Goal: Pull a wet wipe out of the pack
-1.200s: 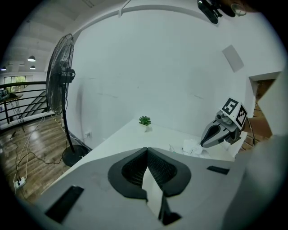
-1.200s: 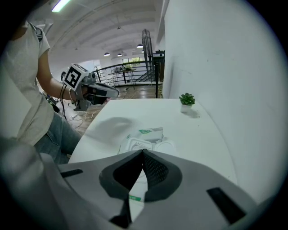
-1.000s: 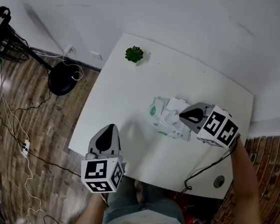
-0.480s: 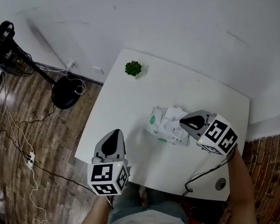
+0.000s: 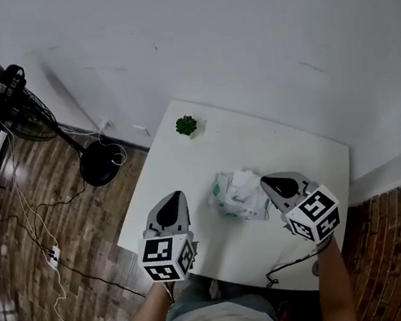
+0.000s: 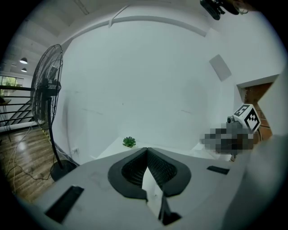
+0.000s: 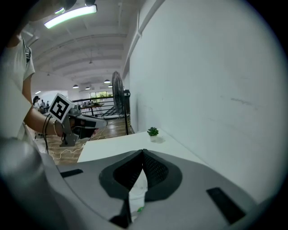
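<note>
The wet wipe pack lies on the white table, white with green print. A crumpled white wipe sits loosely on top of it. My right gripper hovers at the pack's right edge with its jaws shut, and I see nothing clamped at the tips. Through the slit below them, a bit of white and green from the pack shows. My left gripper is shut and holds nothing, well left of the pack above the table's front left part.
A small green plant stands at the table's far left corner. A standing fan with its round base is on the wooden floor to the left, amid cables. A white wall runs behind the table. A black cable hangs off the front right edge.
The view has pulled back, so the table looks smaller. Both grippers have risen with it and stay shut. The left gripper has drifted right, towards the pack.
</note>
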`<state>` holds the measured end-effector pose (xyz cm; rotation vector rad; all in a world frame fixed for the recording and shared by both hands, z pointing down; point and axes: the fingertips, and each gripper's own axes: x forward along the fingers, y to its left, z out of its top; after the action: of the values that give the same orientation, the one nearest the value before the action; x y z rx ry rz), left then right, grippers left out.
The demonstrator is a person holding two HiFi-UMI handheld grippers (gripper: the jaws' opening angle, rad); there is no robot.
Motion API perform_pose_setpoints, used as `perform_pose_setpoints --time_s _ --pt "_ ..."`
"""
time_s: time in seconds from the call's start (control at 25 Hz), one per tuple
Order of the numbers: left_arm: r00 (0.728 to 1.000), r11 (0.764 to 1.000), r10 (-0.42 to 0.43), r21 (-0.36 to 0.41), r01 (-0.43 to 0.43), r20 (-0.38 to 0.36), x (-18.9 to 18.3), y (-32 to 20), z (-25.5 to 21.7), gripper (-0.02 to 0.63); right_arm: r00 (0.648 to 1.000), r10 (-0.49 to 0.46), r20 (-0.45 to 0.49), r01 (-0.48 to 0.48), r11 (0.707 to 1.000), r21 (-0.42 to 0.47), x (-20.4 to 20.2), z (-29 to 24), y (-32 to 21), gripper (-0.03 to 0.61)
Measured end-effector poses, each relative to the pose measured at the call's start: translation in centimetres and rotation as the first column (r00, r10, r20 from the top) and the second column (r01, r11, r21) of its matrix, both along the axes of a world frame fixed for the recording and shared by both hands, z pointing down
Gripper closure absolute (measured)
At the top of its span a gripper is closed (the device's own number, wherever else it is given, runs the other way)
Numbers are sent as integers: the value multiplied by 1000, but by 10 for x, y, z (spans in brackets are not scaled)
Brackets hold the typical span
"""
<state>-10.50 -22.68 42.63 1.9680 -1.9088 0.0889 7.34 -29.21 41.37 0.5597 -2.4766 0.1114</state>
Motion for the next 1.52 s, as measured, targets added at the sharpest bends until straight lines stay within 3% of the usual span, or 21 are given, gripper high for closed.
perform_pose_setpoints --time_s 0.24,0.4,0.6,0.84,1.0,1.24,1.52 --pt "999 997 48 61 -48 8 14 -20 -26 603 982 146 119 -156 984 80 17 -44 5 577" --pt "997 992 81 98 -82 8 28 -35 -43 603 936 279 214 -311 941 133 40 -76 6 577" --pt "989 978 146 151 -146 13 51 -52 -68 603 827 463 319 -532 827 179 77 -103 13 577" --pt "977 956 210 200 -213 36 73 -76 -100 603 654 659 372 -747 641 178 125 -115 11 577" --pt "972 949 232 211 -236 46 84 -83 -106 603 570 716 402 -810 572 129 147 -114 10 577" --pt "968 945 245 210 -250 50 91 -89 -107 603 525 741 418 -840 531 113 160 -114 8 575" --pt "972 950 234 205 -235 32 88 -92 -102 603 533 743 406 -839 528 136 159 -113 8 577"
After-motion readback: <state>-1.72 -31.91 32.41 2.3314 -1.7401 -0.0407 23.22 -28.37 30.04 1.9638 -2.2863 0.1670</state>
